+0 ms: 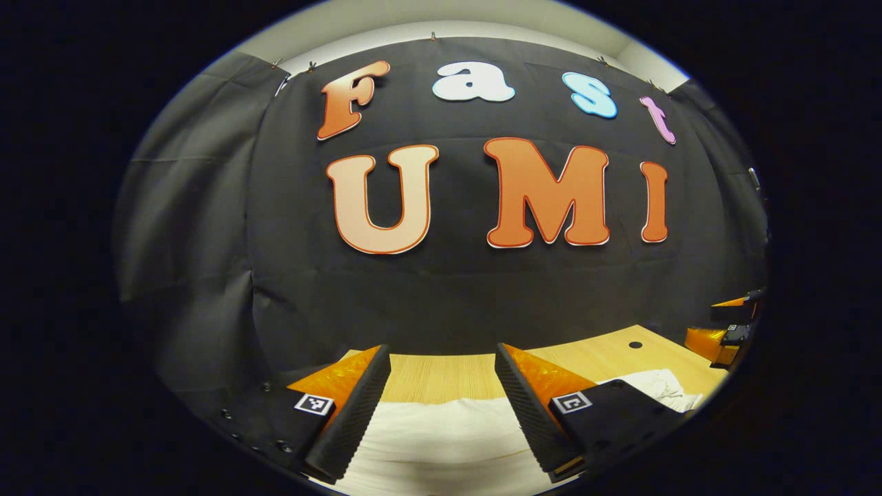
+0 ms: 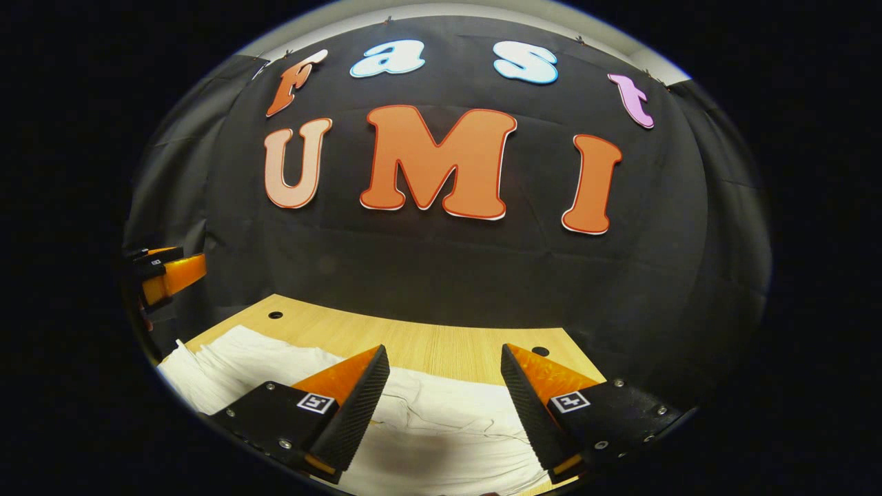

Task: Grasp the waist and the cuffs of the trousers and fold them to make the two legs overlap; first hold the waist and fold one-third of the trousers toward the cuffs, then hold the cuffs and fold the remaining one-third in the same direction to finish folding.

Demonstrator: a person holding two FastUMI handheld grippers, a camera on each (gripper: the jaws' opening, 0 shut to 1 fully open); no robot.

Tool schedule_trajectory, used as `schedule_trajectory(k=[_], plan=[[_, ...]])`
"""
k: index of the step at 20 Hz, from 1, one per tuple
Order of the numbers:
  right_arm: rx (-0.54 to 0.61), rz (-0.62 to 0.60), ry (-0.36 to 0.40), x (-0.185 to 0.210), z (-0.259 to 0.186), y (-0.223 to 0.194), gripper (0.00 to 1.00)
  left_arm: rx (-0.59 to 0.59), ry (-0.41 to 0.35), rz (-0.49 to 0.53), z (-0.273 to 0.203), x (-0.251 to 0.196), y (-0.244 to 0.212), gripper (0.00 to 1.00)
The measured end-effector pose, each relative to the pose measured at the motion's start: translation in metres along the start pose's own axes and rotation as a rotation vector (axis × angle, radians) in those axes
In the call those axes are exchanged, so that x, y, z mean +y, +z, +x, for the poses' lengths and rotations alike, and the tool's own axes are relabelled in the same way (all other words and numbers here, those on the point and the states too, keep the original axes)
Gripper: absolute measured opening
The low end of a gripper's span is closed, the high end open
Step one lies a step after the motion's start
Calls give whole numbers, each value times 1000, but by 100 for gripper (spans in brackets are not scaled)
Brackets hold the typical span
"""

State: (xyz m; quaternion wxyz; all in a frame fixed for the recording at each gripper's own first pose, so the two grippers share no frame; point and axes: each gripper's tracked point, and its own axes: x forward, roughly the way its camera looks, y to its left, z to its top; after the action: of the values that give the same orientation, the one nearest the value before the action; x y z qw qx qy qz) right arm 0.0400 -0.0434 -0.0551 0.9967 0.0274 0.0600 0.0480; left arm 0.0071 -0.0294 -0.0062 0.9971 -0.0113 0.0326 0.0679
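Left gripper view: the left gripper (image 1: pixel 442 358) sits at the bottom centre of the frame, its two fingers spread wide with nothing between them
Trousers, left gripper view: the white trousers (image 1: pixel 441 441) lie flat on the wooden table (image 1: pixel 448 375), under and between the fingers at the bottom of the frame; a rumpled part shows at lower right, beyond the right-hand finger
Other gripper, left gripper view: part of the right gripper shows at the right edge, above the table
Right gripper view: the right gripper (image 2: pixel 444 358) at bottom centre, fingers apart, holding nothing
Trousers, right gripper view: the white cloth (image 2: pixel 441 430) runs from the lower left of the frame across under both fingers, wrinkled, with a loose thread near the middle
Table, right gripper view: bare wood (image 2: pixel 427 344) beyond the cloth, against the black cloth wall (image 2: pixel 441 269)
Other gripper, right gripper view: part of the left gripper shows at the left edge
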Motion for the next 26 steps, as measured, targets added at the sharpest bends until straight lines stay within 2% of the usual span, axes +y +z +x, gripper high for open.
schedule_trajectory(k=[4, 10, 13, 16, 21, 26], plan=[[169, 2, -14, -14, 2, -48, 98, 121, 40, -72, 2, 17, -38, 99], [411, 81, -81, -51, -6, -116, 98, 335, 212, -164, -29, 97, -111, 99], [506, 144, -105, -64, -11, -142, 99, 420, 269, -205, -46, 129, -140, 97], [586, 174, -126, -70, -20, -164, 99, 540, 302, -298, -68, 154, -179, 97], [727, 306, -133, -72, -34, -205, 99, 708, 345, -473, -113, 183, -240, 99], [805, 402, -162, -81, -40, -227, 98, 821, 460, -703, -154, 219, -287, 99]])
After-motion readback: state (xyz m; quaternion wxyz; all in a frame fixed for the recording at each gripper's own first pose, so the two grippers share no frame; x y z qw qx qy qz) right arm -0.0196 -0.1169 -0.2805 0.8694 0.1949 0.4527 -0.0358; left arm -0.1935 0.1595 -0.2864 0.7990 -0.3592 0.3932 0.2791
